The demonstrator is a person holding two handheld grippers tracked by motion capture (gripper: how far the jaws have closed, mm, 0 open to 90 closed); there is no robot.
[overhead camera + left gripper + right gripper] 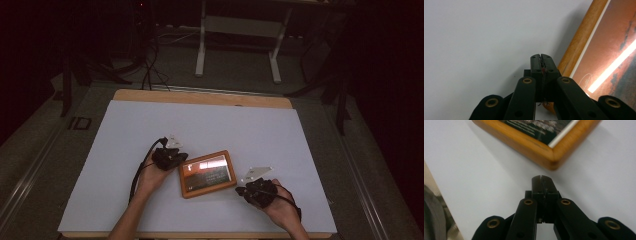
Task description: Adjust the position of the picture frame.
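A wooden picture frame [207,173] lies flat on the white sheet [200,125] that covers the table [200,97], near the person's edge and a little right of the middle. It holds a dark print with reddish tones and a bright streak of reflected light across the glass.

The left gripper [172,156] sits just beside the frame's left edge, held in the person's left hand [151,177]. In the left gripper view [541,58] its jaws are pressed together with nothing between them, their tips close to the frame's rounded wooden side [579,42]; whether they touch it cannot be told.

The right gripper [250,189] is at the frame's near right corner, held in the right hand [282,210]. In the right gripper view [541,180] its jaws are likewise closed on nothing, pointing at the frame's corner [551,157] with a strip of bare sheet between tips and wood.

Beyond the table's far edge, on the dark floor, stand the white legs of a stand [201,45].
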